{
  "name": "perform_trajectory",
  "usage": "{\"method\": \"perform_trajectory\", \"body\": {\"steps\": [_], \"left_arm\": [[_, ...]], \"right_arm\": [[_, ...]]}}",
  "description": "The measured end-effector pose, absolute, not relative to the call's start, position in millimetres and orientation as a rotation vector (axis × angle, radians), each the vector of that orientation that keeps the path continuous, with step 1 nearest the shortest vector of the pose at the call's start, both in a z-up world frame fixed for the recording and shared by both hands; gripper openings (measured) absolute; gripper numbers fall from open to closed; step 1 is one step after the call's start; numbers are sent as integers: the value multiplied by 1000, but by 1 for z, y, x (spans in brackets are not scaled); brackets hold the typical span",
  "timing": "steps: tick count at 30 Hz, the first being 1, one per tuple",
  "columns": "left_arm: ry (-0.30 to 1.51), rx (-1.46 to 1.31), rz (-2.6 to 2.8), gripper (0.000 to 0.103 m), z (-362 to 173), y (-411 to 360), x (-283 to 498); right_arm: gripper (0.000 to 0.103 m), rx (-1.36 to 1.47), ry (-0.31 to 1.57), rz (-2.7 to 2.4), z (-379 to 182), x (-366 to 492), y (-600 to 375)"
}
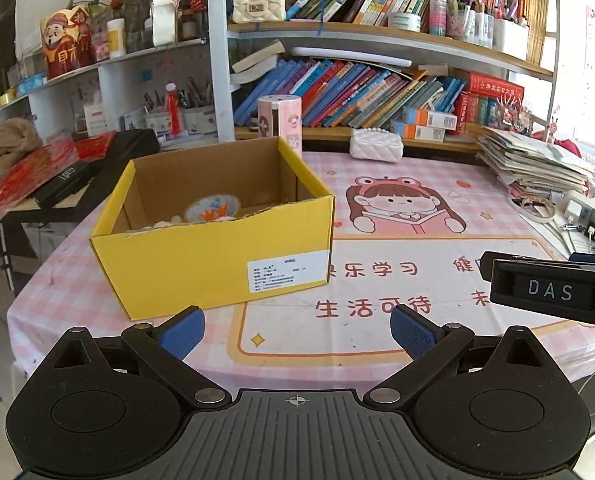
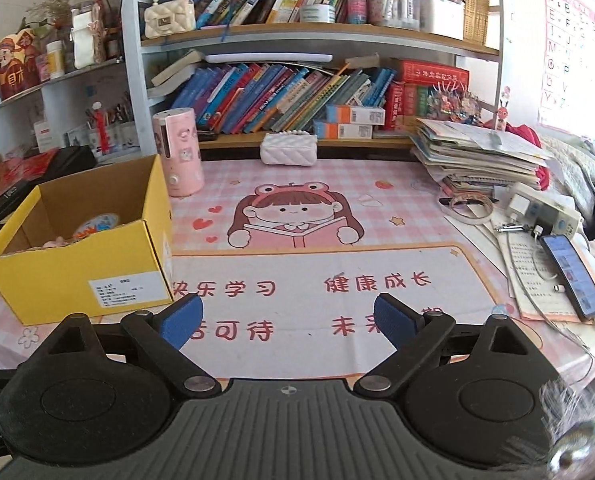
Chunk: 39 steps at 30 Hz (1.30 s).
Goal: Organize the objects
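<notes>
Your left claw (image 1: 297, 330) is spread wide with nothing between its blue pads (image 1: 181, 334), hanging over the pink checked cartoon-print surface (image 1: 377, 216). Same deal with your right claw (image 2: 287, 320): blue pads well apart, only the printed mat under the gap. No earlier frame to compare, so that's all you get on the jaws.

Just ahead and a bit left of the left claw sits the open yellow cardboard box (image 1: 213, 256) with a white label on its near side. Inside it, toward the bottom, there's a round blue-and-orange printed thing (image 1: 213, 209) plus some pale small bits I can't identify. From the right claw the same box is off to the front-left.

To the right of the left claw, the black body of your other tool pokes in from the edge.

Further out, behind the box, a pink cylindrical canister with cartoon stickers (image 2: 179, 152) stands upright. Straight ahead at the back edge lies a white quilted purse with a pearl handle (image 2: 288, 148). Far right of the right claw: a messy stack of papers (image 2: 477, 152), a white power strip (image 2: 545, 208) and a smartphone with its screen lit (image 2: 571, 276).
</notes>
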<state>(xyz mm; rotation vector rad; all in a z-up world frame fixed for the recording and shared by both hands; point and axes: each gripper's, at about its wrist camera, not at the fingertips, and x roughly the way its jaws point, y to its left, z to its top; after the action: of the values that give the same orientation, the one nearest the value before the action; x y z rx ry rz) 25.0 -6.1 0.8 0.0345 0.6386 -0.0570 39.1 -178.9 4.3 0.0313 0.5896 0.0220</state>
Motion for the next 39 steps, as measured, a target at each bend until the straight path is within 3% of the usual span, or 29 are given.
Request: {"method": "perform_trajectory", "body": {"steps": [11, 39], "left_arm": [[655, 30, -9, 101, 0, -18, 28], [698, 17, 98, 101, -7, -16, 31]], "right_arm": [[101, 7, 594, 29, 3, 38, -179], [102, -38, 682, -2, -11, 34, -180]]}}
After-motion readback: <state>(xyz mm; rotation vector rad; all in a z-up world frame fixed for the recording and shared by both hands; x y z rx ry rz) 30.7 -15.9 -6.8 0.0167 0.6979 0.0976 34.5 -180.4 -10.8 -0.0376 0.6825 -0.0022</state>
